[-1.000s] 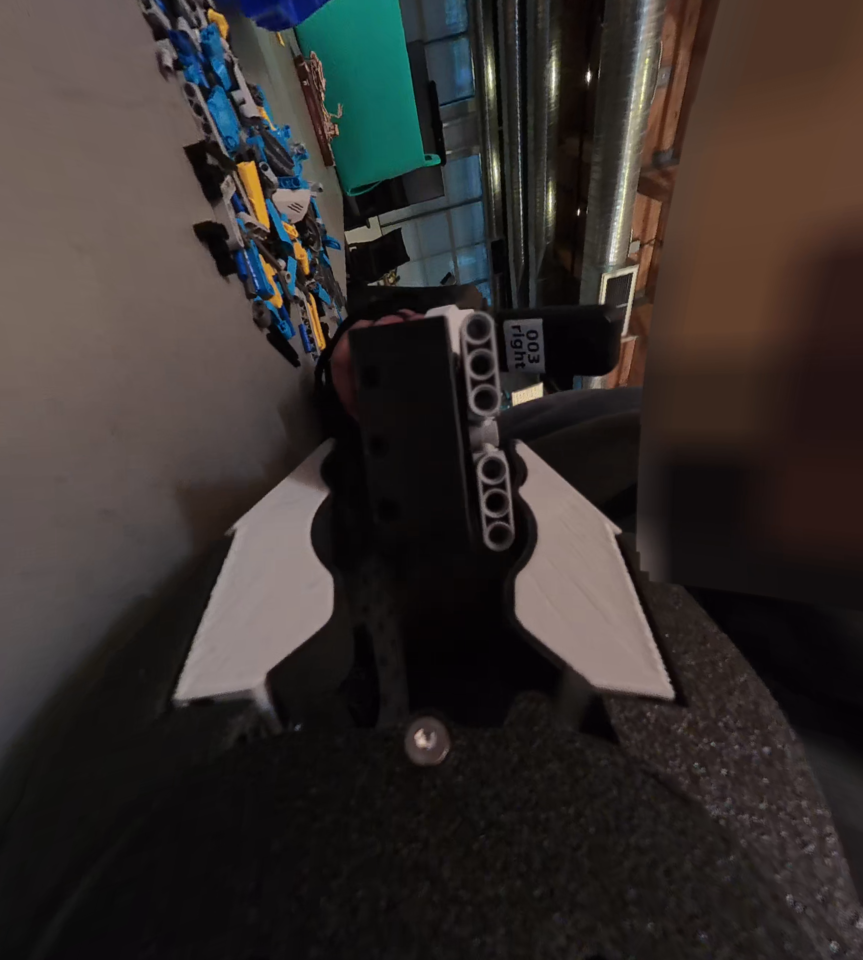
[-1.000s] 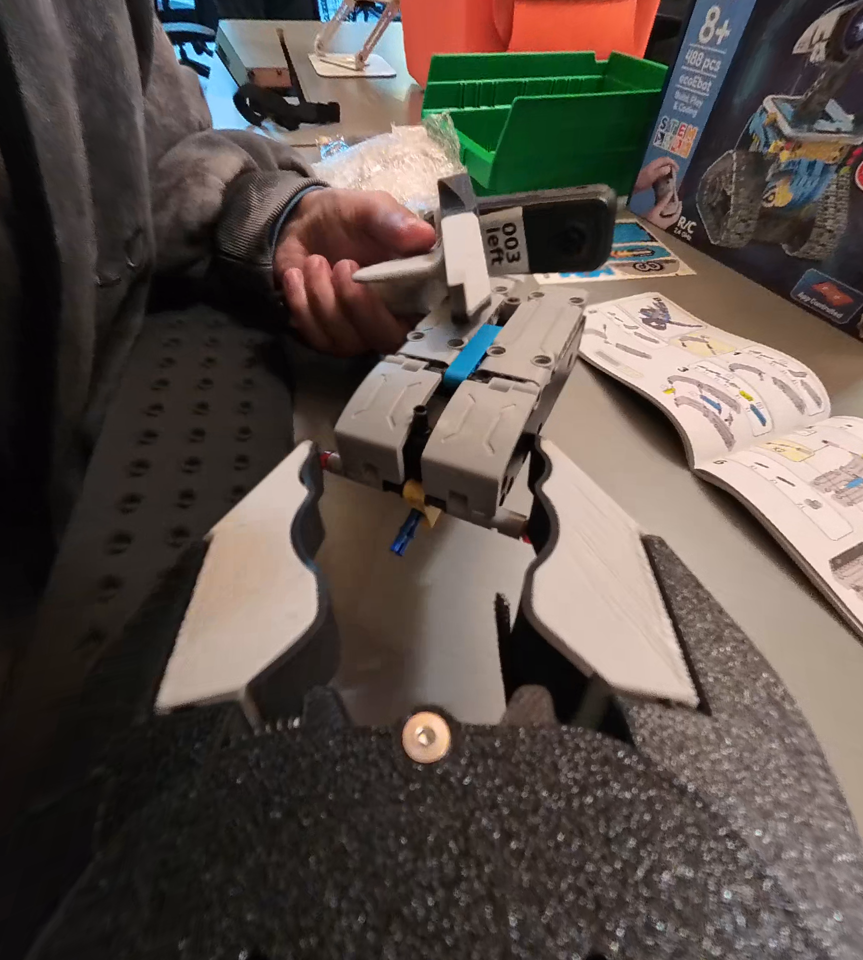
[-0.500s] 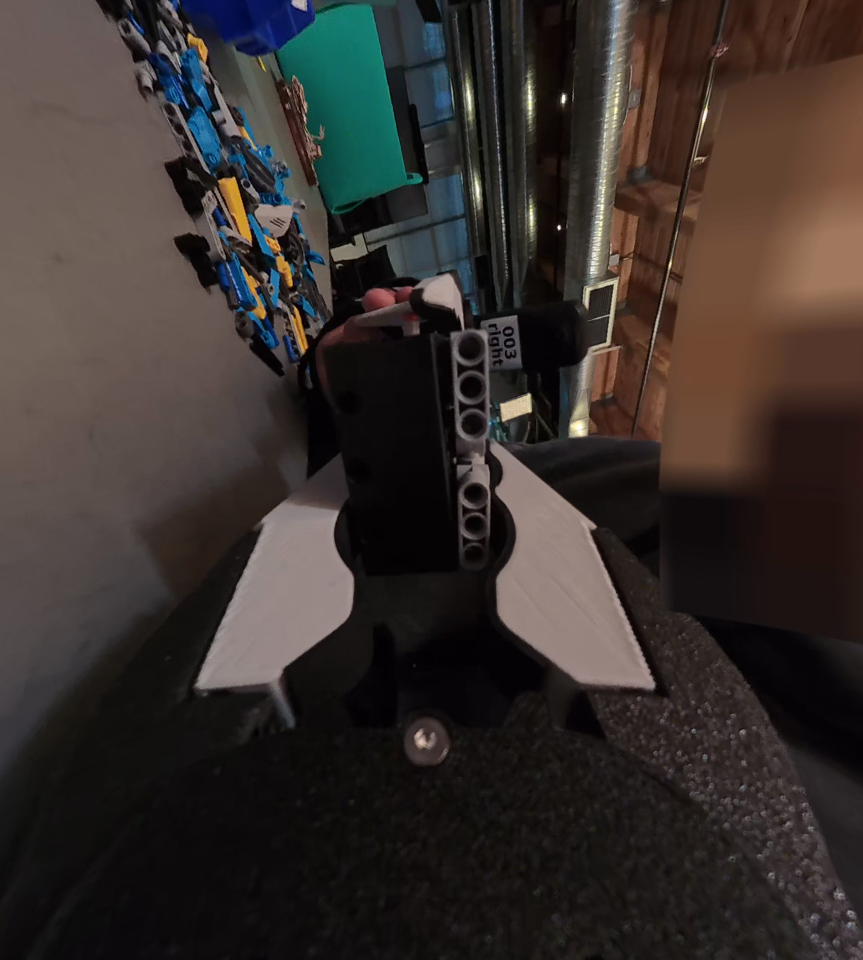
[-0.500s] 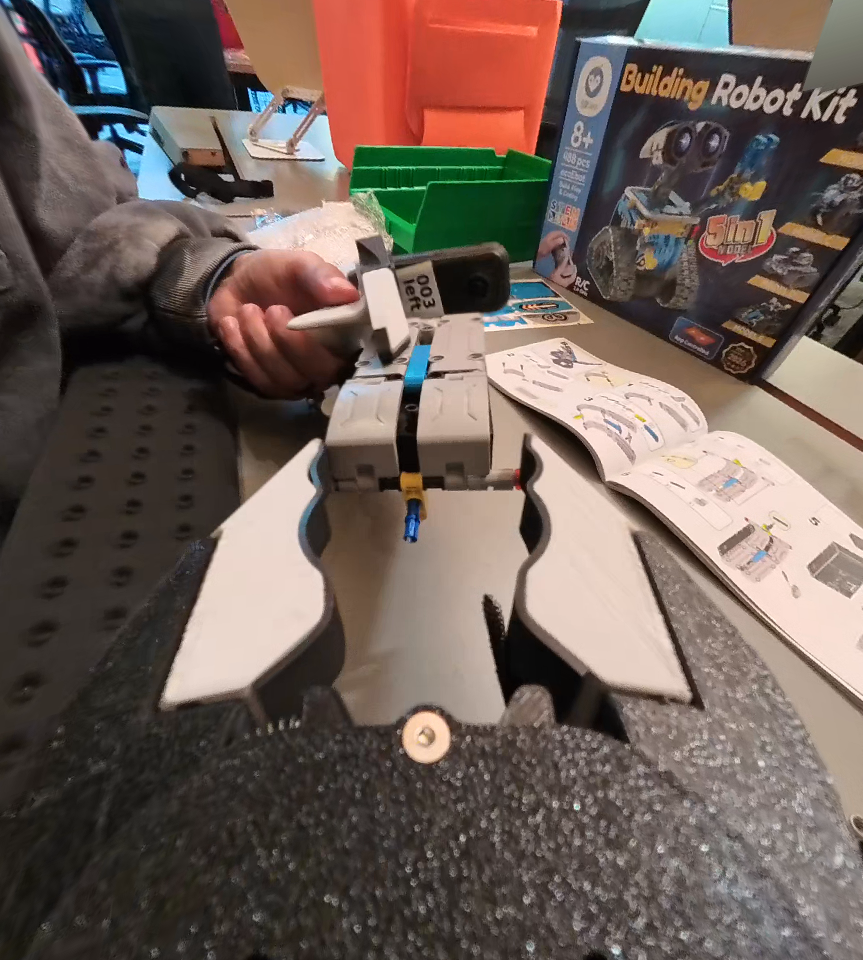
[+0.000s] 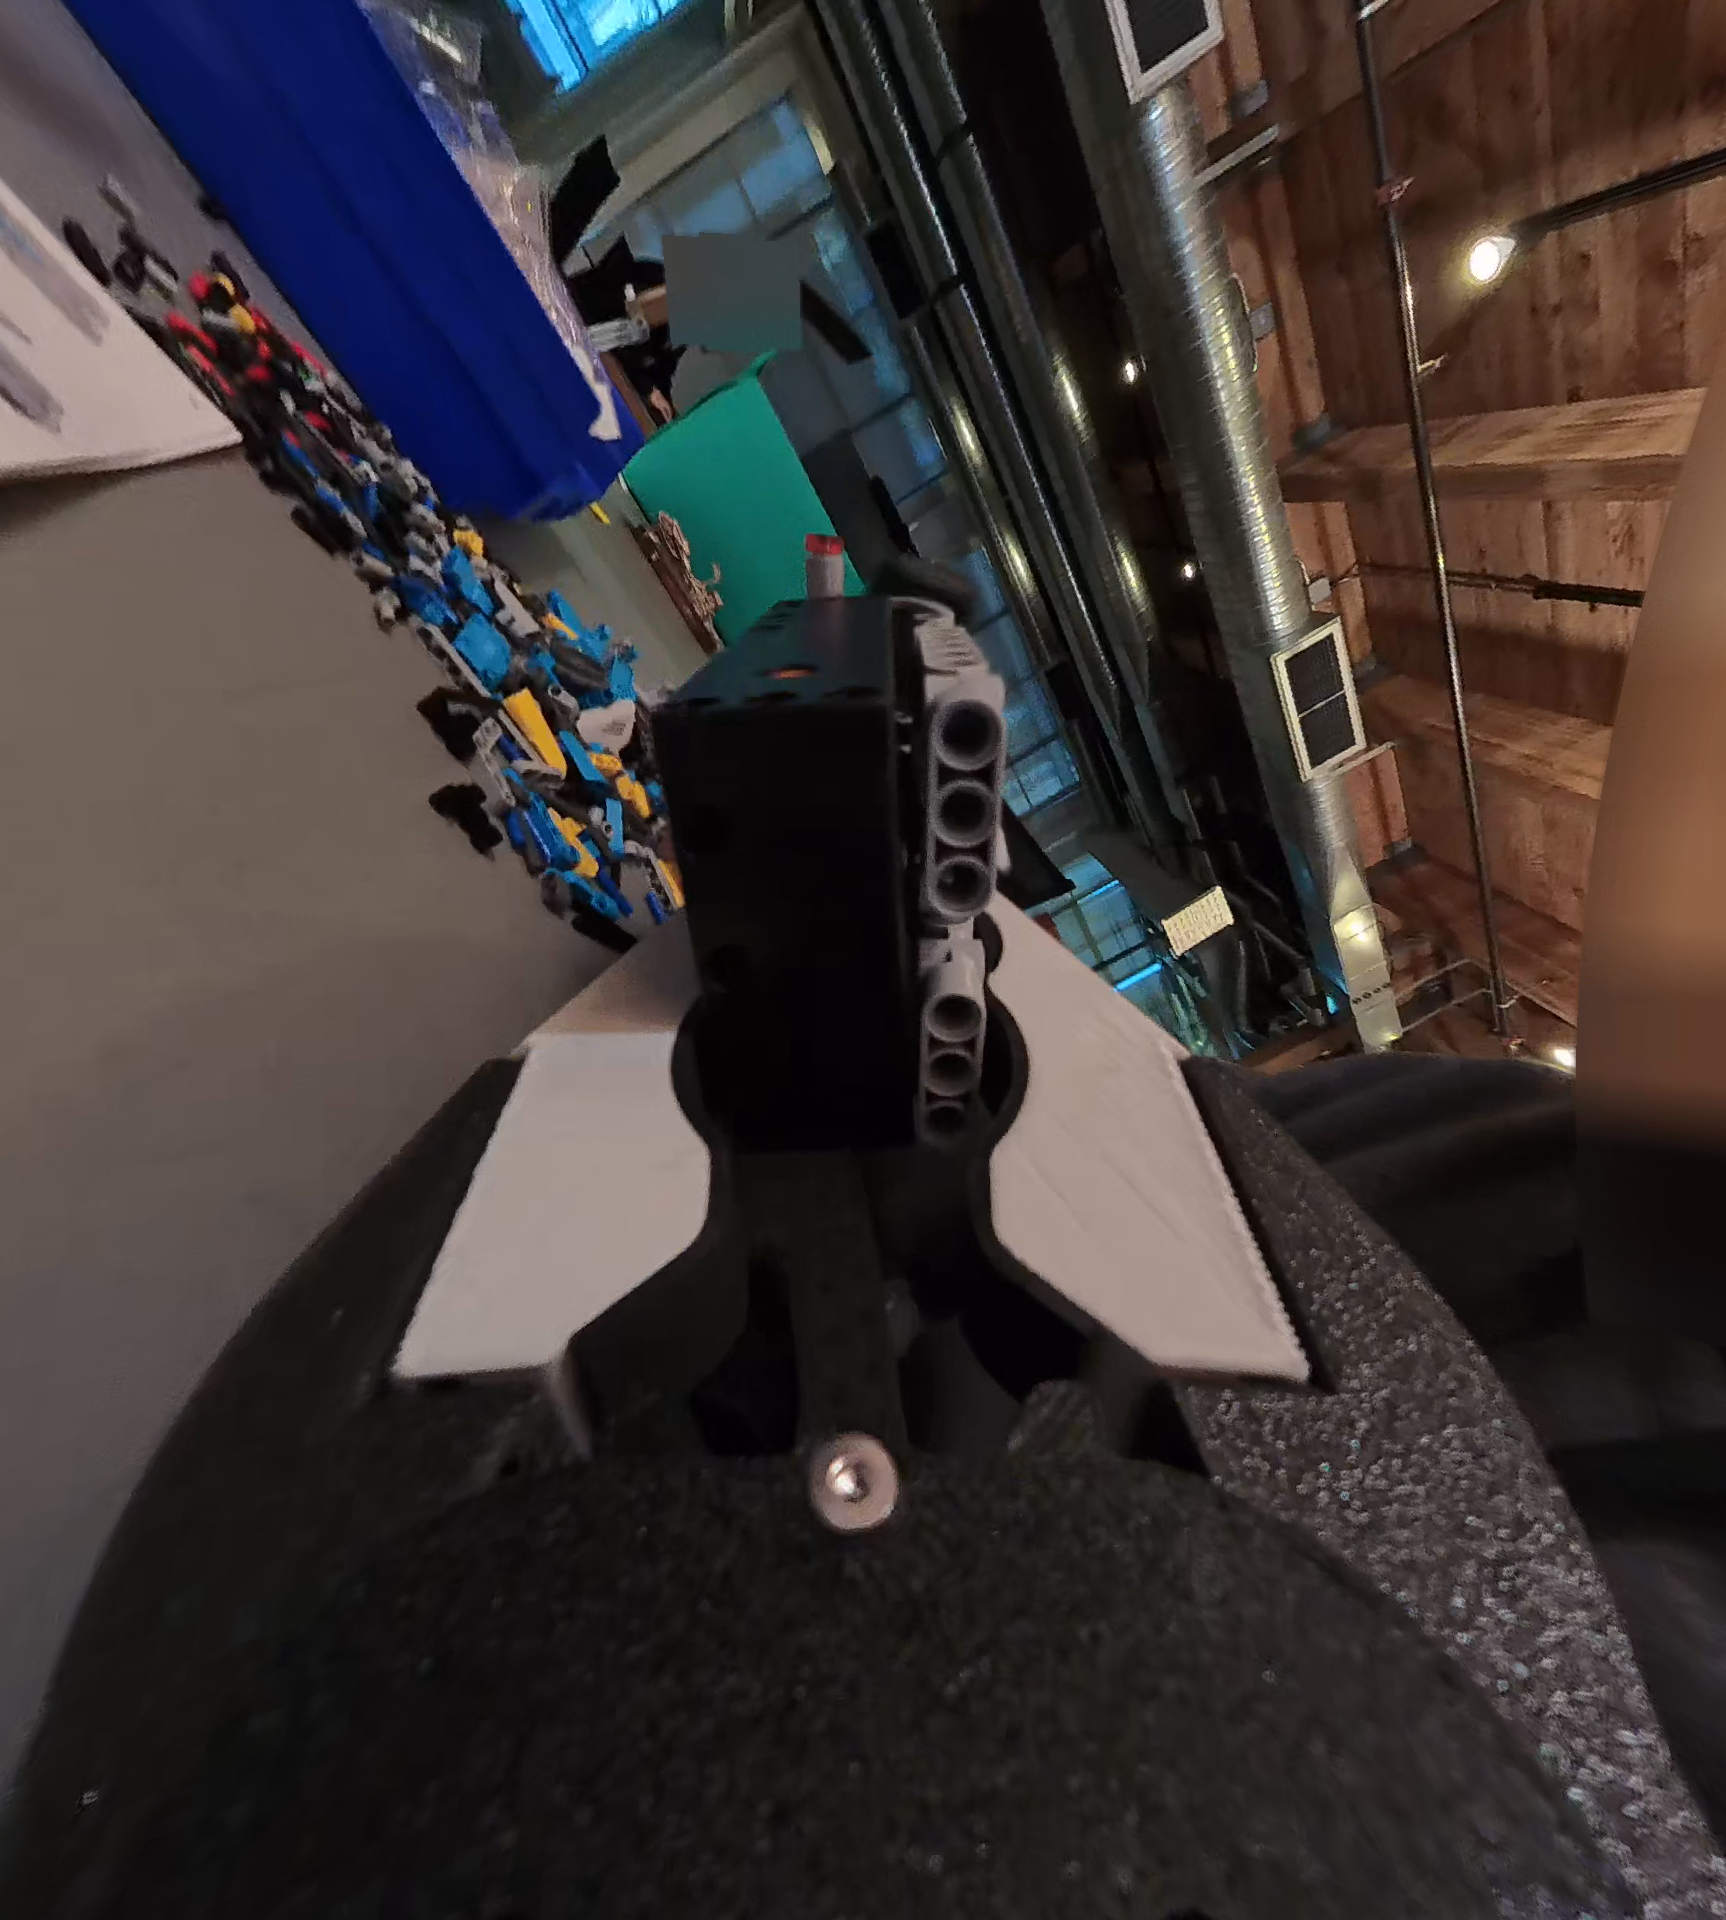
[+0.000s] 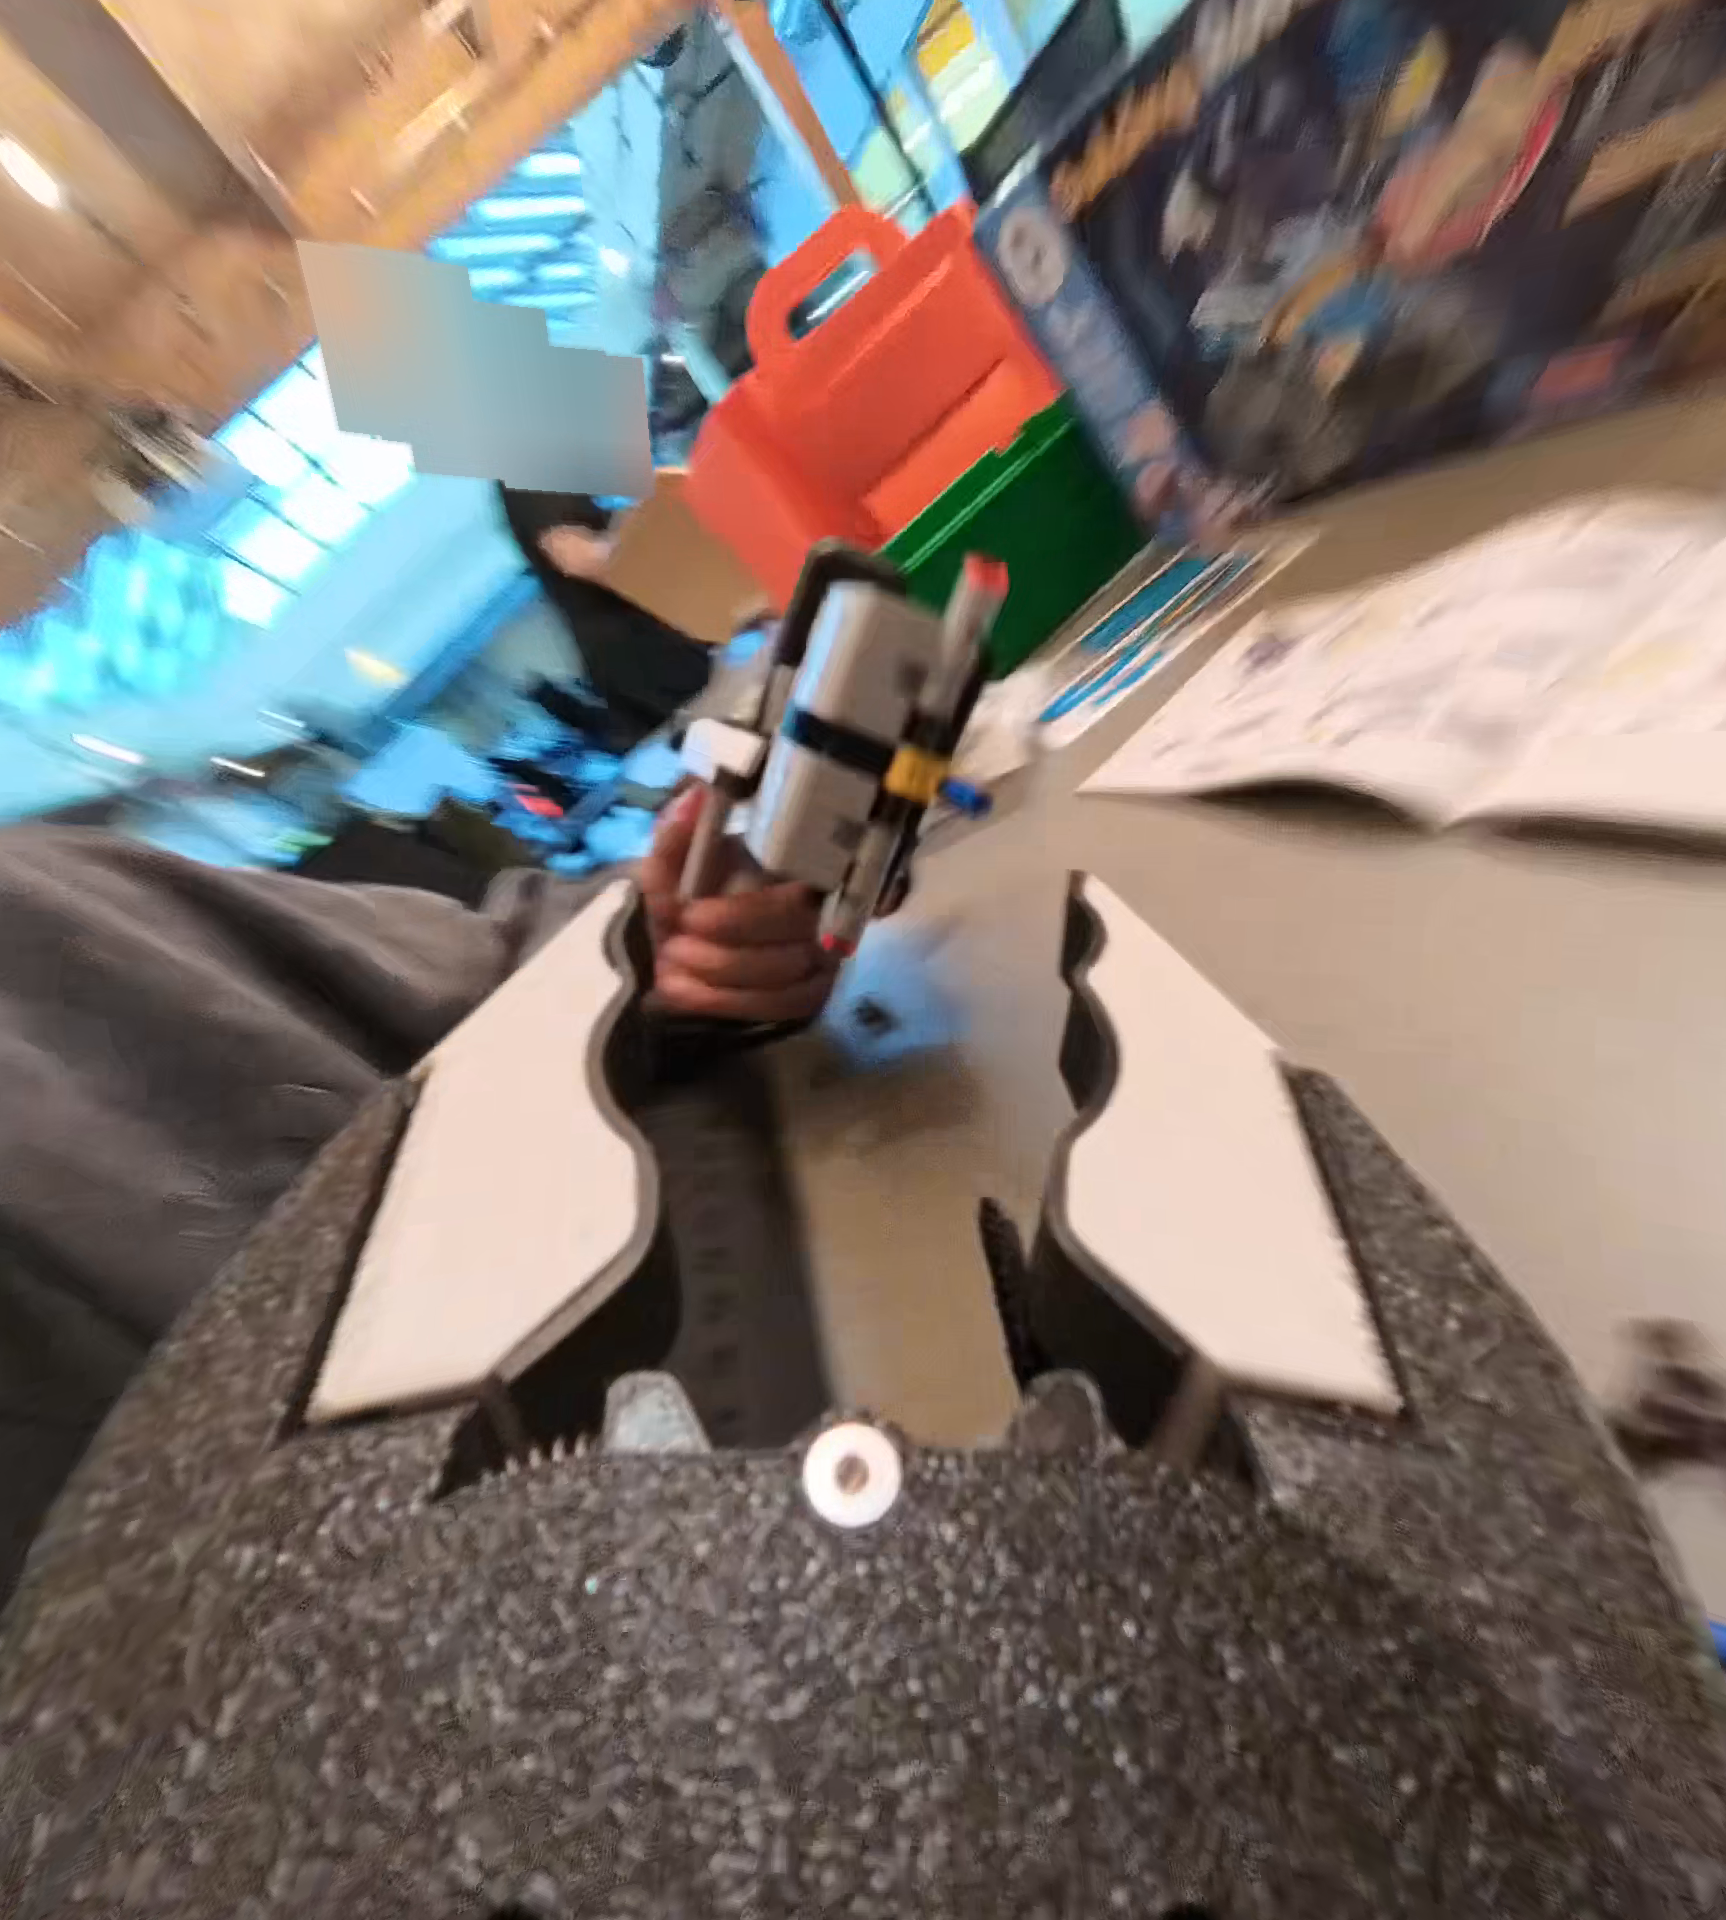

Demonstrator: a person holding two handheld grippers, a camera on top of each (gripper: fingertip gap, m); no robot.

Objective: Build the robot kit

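The brick assembly (image 5: 817, 883), a black block with grey holed beams along one side, sits clamped between the fingers of the left gripper (image 5: 843, 1049), which are closed against its two flanks. Its long axis runs straight out along those fingers, away from the camera. In the right wrist view the same assembly (image 6: 854, 743) appears ahead and slightly left of the right gripper (image 6: 854, 966), whose fingers stand wide apart and hold nothing. A grey table (image 5: 163, 831) lies alongside, strewn with loose bricks (image 5: 526, 707); an open booklet (image 6: 1461, 686) lies beyond.
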